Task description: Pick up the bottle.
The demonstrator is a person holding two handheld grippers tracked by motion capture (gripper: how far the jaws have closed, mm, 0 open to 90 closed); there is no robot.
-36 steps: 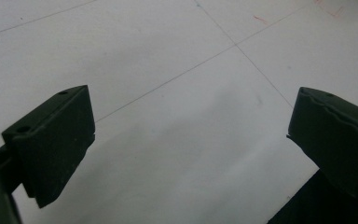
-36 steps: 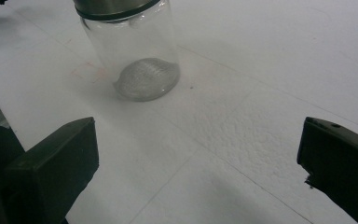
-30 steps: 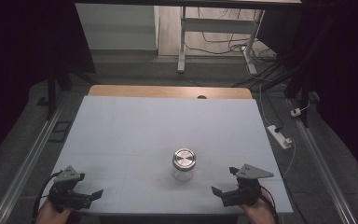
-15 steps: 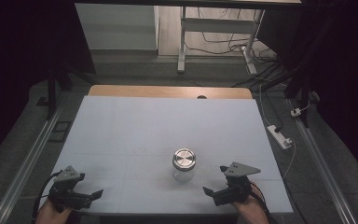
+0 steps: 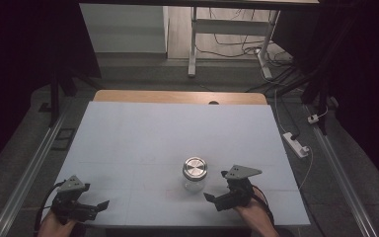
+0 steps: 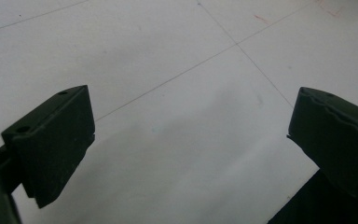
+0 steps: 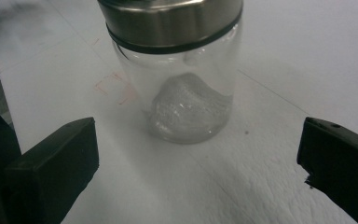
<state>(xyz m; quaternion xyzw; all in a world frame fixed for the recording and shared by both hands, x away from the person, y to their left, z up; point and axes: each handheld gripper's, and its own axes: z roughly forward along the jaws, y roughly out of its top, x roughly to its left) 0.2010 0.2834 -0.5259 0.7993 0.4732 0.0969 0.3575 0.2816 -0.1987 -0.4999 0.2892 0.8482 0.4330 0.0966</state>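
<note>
Left gripper (image 5: 96,205) low at the near left corner of the white table (image 5: 143,133), jaws spread wide, nothing between them but bare tabletop. Glass jar (image 5: 195,174) with a metal lid (image 5: 195,168) upright near the table's front centre, a pale clump at its bottom. Right gripper (image 5: 216,191) just beside the jar on its right, jaws wide apart and aimed at it, not touching, holding nothing.
</note>
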